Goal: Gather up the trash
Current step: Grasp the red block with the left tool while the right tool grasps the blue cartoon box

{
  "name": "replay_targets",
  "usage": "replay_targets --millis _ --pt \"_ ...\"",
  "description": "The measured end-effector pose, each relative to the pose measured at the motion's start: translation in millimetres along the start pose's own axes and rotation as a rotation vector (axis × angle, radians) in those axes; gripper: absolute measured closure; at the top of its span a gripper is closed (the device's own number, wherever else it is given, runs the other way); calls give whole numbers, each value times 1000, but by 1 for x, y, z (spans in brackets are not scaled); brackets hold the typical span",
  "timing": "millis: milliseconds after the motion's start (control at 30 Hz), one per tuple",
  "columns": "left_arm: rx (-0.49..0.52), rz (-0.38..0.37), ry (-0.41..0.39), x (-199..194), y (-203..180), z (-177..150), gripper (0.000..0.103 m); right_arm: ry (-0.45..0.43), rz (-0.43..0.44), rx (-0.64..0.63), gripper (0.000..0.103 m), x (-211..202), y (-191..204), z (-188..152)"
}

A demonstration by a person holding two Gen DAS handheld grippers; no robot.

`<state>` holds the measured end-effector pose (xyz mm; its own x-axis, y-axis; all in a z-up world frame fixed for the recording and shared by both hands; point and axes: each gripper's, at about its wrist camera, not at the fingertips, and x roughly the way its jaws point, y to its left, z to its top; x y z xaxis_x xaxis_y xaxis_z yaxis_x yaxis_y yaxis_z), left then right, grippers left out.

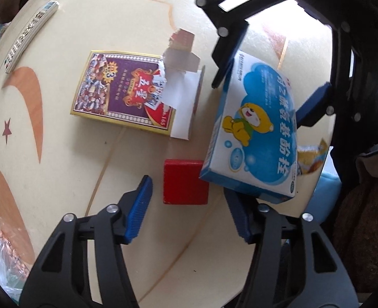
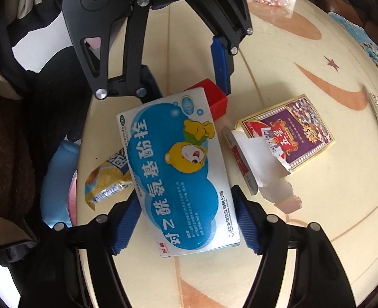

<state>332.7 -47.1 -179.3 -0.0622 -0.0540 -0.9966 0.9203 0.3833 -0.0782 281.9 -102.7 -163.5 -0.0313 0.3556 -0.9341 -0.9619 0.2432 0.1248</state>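
Gripping the blue-and-white cardboard medicine box with the yellow cartoon bear by its long sides, the right gripper has its blue ribbed fingers pressed against the box, which sits tilted above the cream round tabletop with orange crescents. The left gripper is spread wide, holding nothing, with the red wooden block lying on the tabletop between and just ahead of its fingers.

Only the right wrist view shows the whole crumpled yellow snack wrapper beside the box near the table's edge, and the light blue cushion below that edge; the left wrist view catches just a corner of the wrapper. Only the left wrist view shows the clear plastic bag at the near-left rim clearly.

The box hangs close to the rim, overlapping the red block's corner in both views. Open tabletop stretches toward the star mark. The torn purple-and-gold playing-card box lies near the block, its ripped white flap towards the medicine box. A long narrow printed strip lies at the far rim, well apart.
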Motion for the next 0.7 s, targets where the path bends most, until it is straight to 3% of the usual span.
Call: replay_targets --millis 67,233,700 --pt "2 14 0 -1 3 1 51 -7 -8 25 36 0 0 -1" --pt "-13 45 -11 -4 5 2 71 -20 -12 103 37 -3 -1 -4" --pt "-71 100 -49 -7 -13 -8 72 -74 -155 310 37 -26 5 -28"
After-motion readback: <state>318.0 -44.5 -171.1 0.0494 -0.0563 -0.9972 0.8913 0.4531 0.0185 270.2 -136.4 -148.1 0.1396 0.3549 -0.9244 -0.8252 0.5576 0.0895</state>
